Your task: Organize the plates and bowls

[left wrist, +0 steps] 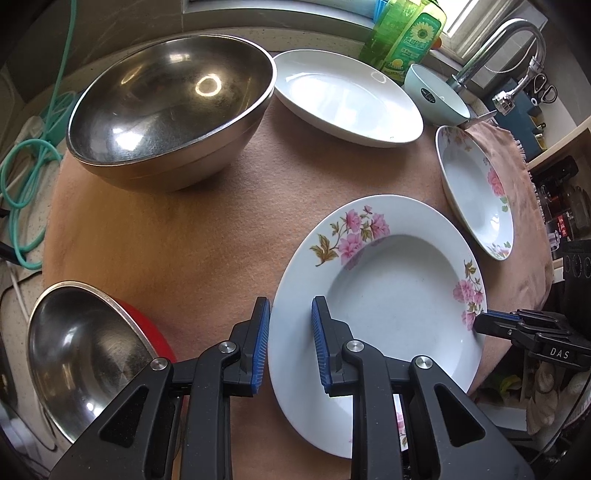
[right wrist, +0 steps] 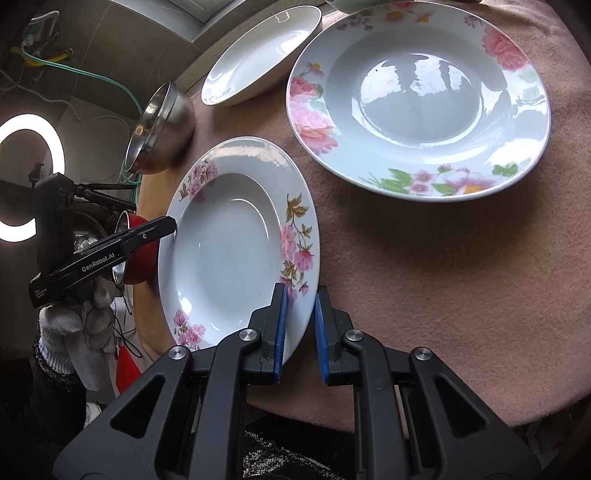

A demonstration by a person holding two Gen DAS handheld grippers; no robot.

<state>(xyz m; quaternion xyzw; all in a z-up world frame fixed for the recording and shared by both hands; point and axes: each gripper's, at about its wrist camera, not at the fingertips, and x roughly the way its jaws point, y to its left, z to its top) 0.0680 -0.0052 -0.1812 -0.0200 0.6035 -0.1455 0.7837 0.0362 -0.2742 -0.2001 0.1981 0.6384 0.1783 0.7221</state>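
Note:
A floral soup plate (left wrist: pixel 380 291) (right wrist: pixel 236 243) lies on the brown felt mat between both grippers. My left gripper (left wrist: pixel 290 341) has its jaws astride the plate's left rim, with a gap on both sides; it also shows in the right wrist view (right wrist: pixel 170 225). My right gripper (right wrist: pixel 299 332) straddles the opposite rim, its jaws a little apart; it shows in the left wrist view (left wrist: pixel 491 319). A second floral plate (left wrist: pixel 476 192) (right wrist: pixel 417 99) lies beyond. A plain white plate (left wrist: pixel 347 96) (right wrist: pixel 258 55) sits further back.
A large steel bowl (left wrist: pixel 170 110) (right wrist: pixel 162 129) stands at the back left. A red bowl with a steel lining (left wrist: pixel 81 354) (right wrist: pixel 138 254) sits near left. A pale blue bowl (left wrist: pixel 436 96), a green soap bottle (left wrist: pixel 406 33) and a faucet (left wrist: pixel 495 48) stand at the back right.

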